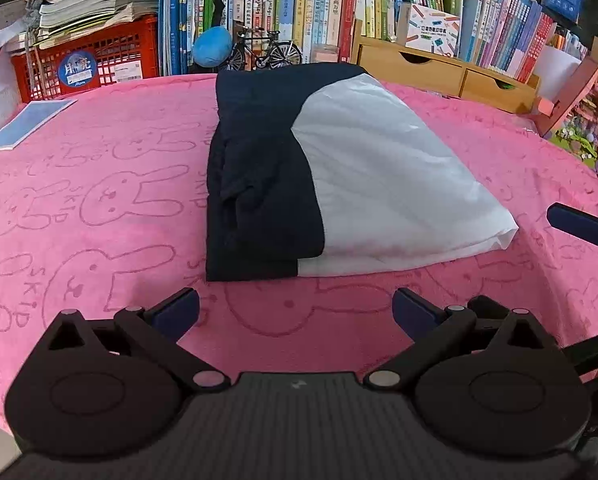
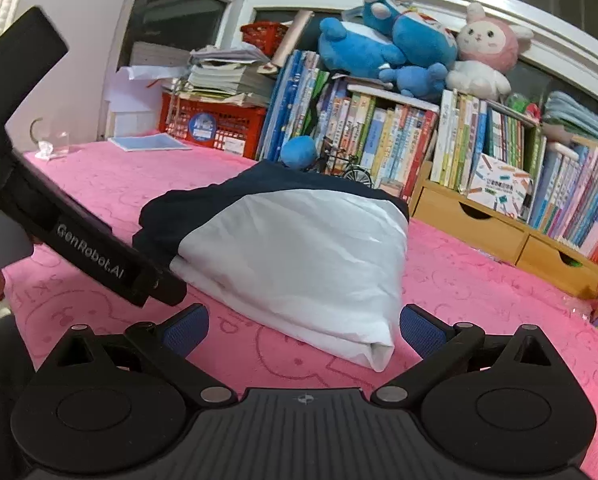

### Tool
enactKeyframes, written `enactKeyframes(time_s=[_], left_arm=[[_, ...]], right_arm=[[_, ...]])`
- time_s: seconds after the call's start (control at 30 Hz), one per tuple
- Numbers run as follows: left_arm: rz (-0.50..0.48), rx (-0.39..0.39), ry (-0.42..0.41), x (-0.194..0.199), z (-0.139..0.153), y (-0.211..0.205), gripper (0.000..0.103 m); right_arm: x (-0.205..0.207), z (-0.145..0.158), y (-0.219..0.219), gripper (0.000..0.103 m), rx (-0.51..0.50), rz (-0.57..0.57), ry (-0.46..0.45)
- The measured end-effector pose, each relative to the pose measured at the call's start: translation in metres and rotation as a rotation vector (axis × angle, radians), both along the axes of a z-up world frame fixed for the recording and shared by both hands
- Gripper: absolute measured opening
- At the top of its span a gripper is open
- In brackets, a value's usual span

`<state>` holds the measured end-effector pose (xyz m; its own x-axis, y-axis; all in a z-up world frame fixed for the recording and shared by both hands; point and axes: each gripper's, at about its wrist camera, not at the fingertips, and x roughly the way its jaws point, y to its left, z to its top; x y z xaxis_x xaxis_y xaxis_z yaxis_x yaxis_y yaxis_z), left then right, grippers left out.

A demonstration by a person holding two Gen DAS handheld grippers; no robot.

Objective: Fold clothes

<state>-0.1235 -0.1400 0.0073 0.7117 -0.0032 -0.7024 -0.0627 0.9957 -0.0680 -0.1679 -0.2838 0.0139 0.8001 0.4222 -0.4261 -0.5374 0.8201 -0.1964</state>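
Pink rabbit-print tabletop cover (image 1: 99,208) spread under everything. At its middle, a folded garment (image 1: 339,184), navy on one half and white on the other, lying flat as a thick rectangle with its layered white corner nearest the right tongs.

Behind the garment, against the wall: a long row of upright books (image 1: 307,16), packed spine-out. Left of the garment's far end, a red plastic crate (image 1: 87,60) with a round blue sticker, loose papers and booklets stacked on top of it; contents inside not readable through the mesh. Right of the garment's far end, a wooden drawer unit (image 1: 439,68), both drawers closed, carrying more books and a white patterned box (image 1: 431,30). Above the books, seen from the right wrist, blue plush toys (image 2: 383,44) and a pink-and-white plush rabbit (image 2: 487,56).

Just behind the garment, a small model bicycle (image 1: 265,50) and a blue ball-like plush (image 1: 213,46). Far left of the garment, a thin blue booklet (image 1: 27,122) lying flat.

Left tongs (image 1: 295,310) spread wide, empty, just short of the garment's near edge. Right tongs (image 2: 305,326) likewise wide and empty, straddling the white corner without touching it. Left device body (image 2: 95,248) crossing between the right camera and the garment's navy side.
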Motion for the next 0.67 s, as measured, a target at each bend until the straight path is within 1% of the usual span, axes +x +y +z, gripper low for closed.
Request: enactKeyframes(time_s=[0.13,0.23,0.33,0.67], left_arm=[[-0.010,-0.012,-0.001,0.001,-0.001,-0.002,0.103],[-0.013,0.017,-0.025,-0.001,0.001,-0.007,0.103],[-0.020,0.033,-0.036,-0.002,0.002,-0.009,0.103],[-0.035,0.035,-0.036,-0.003,0.001,-0.011,0.103]], right_arm=[[0.005,-0.001,-0.007,0.103,0.041,-0.030,0.035],[0.007,-0.003,-0.009,0.103,0.060,-0.039,0.050],[0.007,-0.004,-0.009,0.103,0.060,-0.038,0.054],[0.004,-0.005,-0.005,0.103,0.041,-0.017,0.046]])
